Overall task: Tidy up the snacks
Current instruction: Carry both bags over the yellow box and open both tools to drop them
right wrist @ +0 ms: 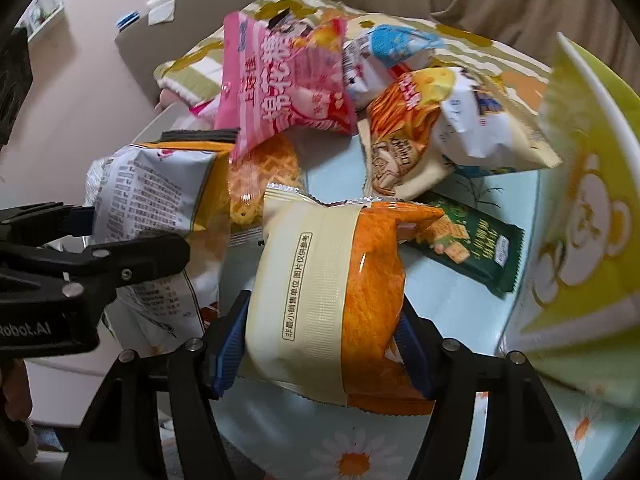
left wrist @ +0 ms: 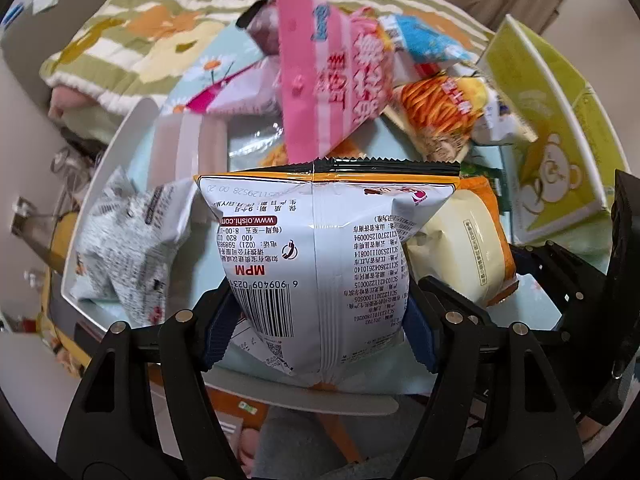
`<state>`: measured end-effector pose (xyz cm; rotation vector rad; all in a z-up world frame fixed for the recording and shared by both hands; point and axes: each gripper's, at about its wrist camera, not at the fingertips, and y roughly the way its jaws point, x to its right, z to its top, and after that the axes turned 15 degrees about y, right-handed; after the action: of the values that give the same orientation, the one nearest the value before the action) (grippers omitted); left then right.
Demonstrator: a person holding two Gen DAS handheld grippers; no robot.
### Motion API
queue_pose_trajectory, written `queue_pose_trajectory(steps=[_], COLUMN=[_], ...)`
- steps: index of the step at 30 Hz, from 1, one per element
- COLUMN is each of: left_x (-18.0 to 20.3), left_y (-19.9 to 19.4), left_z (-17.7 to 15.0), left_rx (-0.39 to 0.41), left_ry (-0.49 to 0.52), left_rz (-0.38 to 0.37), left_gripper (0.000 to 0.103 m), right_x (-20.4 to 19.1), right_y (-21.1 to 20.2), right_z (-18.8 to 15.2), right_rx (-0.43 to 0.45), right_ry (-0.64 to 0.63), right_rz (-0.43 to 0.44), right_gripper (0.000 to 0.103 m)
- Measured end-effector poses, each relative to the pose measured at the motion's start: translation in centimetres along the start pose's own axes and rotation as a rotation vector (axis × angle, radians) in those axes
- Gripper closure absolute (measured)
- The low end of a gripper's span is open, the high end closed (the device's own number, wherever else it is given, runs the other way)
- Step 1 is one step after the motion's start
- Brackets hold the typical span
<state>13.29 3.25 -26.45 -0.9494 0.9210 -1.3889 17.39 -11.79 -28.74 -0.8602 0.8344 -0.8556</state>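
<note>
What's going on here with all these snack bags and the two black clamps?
A person is sorting snacks with a handheld gripper in each hand. The left gripper is clamped on a white chip bag, and the right gripper is clamped on an orange-and-cream packet. More packets, including a pink bag, lie piled behind, beside a yellow-green box.

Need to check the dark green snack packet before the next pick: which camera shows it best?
Right wrist view: the dark green packet lies flat on the light blue tabletop, nearly whole, beside the yellow bear box. Left wrist view shows only a sliver behind the held packets.
</note>
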Motion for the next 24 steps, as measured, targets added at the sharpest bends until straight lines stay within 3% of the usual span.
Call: queue_pose_trajectory(steps=[7, 17, 24], left_x=[-0.3, -1.5, 1.0], left_y=[-4.2, -12.8, -16.3], left_z=[0.7, 4.9, 9.8], left_rx=[0.092, 0.298, 0.396], left_ry=[0.054, 0.156, 0.255], left_rz=[-0.024, -0.086, -0.15], left_gripper=[0.034, 0.034, 0.034], right_x=[-1.2, -2.4, 2.3], right_y=[-4.1, -11.8, -16.9], right_z=[-0.2, 2.5, 3.6], right_rx=[0.092, 0.29, 0.379], right_ry=[0.068, 0.247, 0.388], right_rz=[-0.014, -0.018, -0.035], right_gripper=[0.04, 0.04, 0.04])
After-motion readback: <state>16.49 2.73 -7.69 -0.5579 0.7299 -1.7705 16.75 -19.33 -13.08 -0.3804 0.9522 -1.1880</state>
